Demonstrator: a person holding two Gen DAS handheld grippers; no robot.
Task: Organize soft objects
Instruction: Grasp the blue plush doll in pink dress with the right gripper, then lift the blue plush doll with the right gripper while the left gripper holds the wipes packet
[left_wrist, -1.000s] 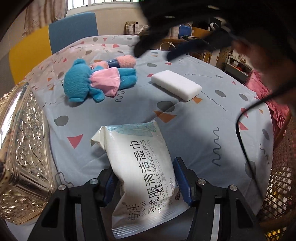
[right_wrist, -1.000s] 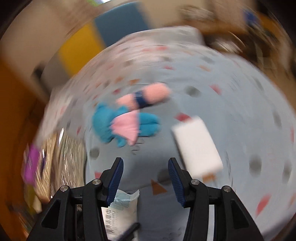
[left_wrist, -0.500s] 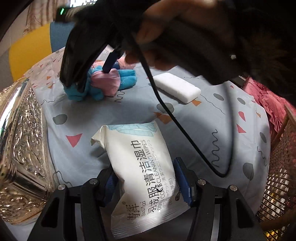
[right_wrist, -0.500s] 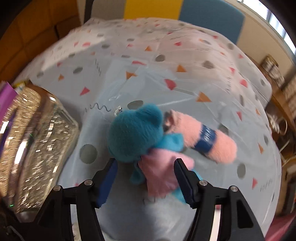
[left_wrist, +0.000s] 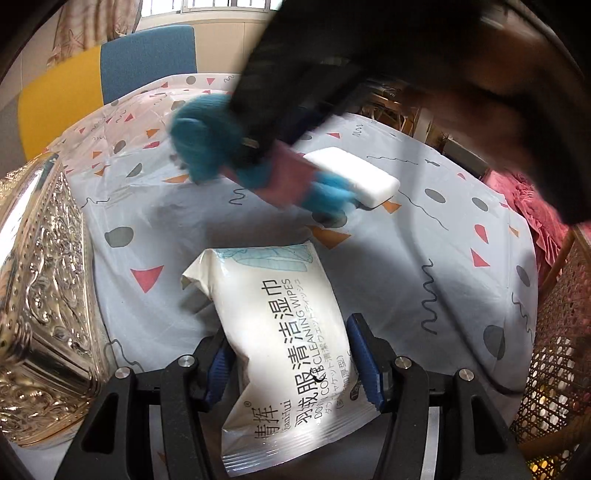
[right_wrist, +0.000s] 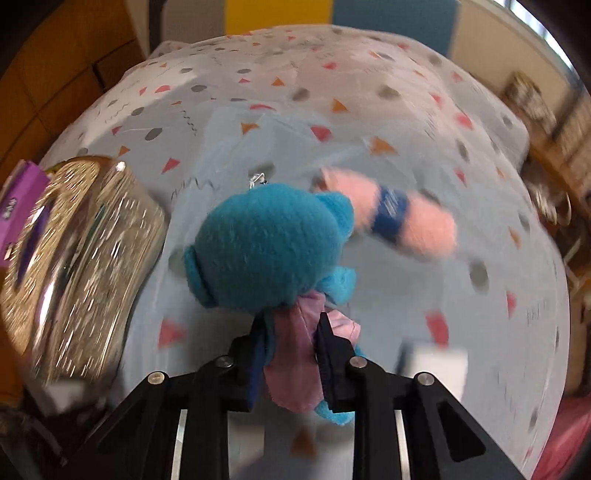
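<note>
**A:** What is gripped nearest the lens on the left side?

**B:** A white pack of cleaning wipes (left_wrist: 291, 343) is clamped between the pads of the left gripper (left_wrist: 291, 354). It is held by its lower half, so the free end juts forward over the patterned tablecloth (left_wrist: 424, 258). The grip seems to be kept there so that the pack can be carried flat.

**A:** And on the right side?

**B:** The jaws of the right gripper (right_wrist: 290, 354) are closing, and the pink dress of the teal plush doll (right_wrist: 266, 251) is pinched between them. The soft body is squeezed narrow, which is probably why the jaws stand so close together. The doll's head is seen just ahead of the fingertips.

**A:** Is the doll lifted?

**B:** That cannot be told for sure; both views are blurred around it.

**A:** What is found farther off?

**B:** A white sponge block (left_wrist: 354, 173) lies just behind the doll in the left view. A pink roll with a blue band (right_wrist: 391, 218) rests beyond the doll's head. The embossed gold box (left_wrist: 40, 295) stands at the table's left edge, judged to be where the soft things are meant to go. Yellow and blue chairs (left_wrist: 147, 62) are seen farthest back.
</note>
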